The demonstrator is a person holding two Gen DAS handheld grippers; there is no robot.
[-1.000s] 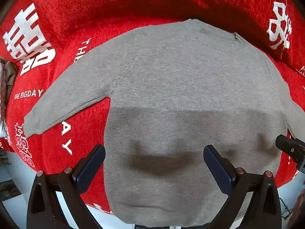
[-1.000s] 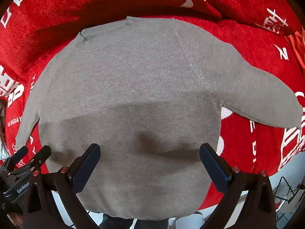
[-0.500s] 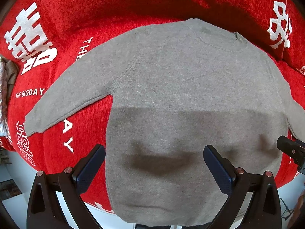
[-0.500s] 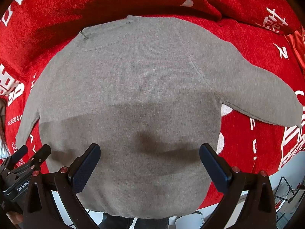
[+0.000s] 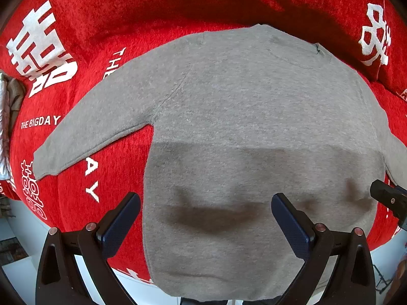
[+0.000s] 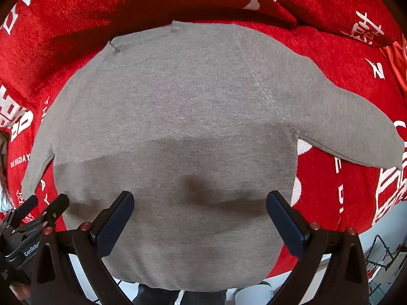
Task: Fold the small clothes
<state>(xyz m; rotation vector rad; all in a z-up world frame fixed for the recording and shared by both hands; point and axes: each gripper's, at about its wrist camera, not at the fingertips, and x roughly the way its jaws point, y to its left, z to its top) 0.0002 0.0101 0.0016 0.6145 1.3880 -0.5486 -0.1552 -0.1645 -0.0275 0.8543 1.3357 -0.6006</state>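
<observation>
At the bottom of the left wrist view the left gripper [image 5: 205, 218] hangs with its fingers spread wide, grasping nothing, above the lower half of the sweater [image 5: 254, 132]. At the bottom of the right wrist view the right gripper [image 6: 199, 216] is likewise released, both blue pads [image 6: 114, 225] apart over the hem area. Each gripper shows in the other's view, the left at lower left of the right view, the right at the right edge of the left view.

The grey sweater lies flat, spread out on a red cover [image 5: 152, 7] with white lettering. Its hem is nearest, hanging over the front edge; a shadow darkens its lower half. One sleeve [image 5: 96, 132] stretches to the left of the left view, the other [image 6: 351, 129] to the right of the right view. The collar [image 6: 134, 50] sits farthest, toward the top.
</observation>
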